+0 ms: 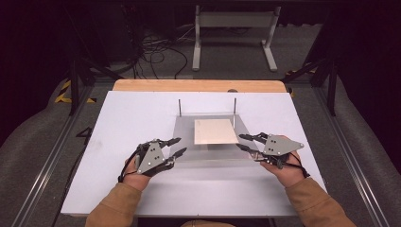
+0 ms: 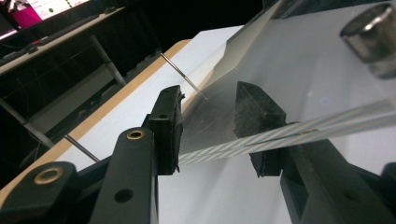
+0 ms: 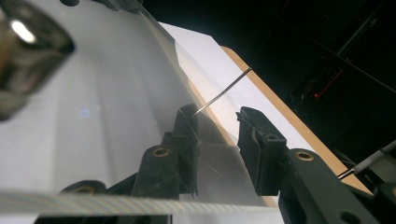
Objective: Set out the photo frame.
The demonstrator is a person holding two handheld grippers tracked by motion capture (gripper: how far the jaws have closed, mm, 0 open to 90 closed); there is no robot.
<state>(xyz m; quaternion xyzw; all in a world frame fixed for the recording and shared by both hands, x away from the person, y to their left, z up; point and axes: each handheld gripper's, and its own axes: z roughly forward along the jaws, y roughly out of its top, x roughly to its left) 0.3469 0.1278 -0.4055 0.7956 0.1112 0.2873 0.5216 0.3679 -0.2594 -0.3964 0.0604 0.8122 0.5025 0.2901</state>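
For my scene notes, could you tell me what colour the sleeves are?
Tan-brown sleeves, clearest in the high view.

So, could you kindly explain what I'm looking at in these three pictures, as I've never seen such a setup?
No robot here: a person holds a hand-operated claw in each hand. The high view looks down on a white table from above the person's side. The left claw and the right claw sit at opposite sides of a clear plastic sheet lying flat, with a pale square panel at its middle and two thin upright metal pins at its far edge. The other two pictures come from cameras riding on each claw, looking along its black jaws. Both claws are open, with the sheet's edge between the jaws; neither has closed on it.
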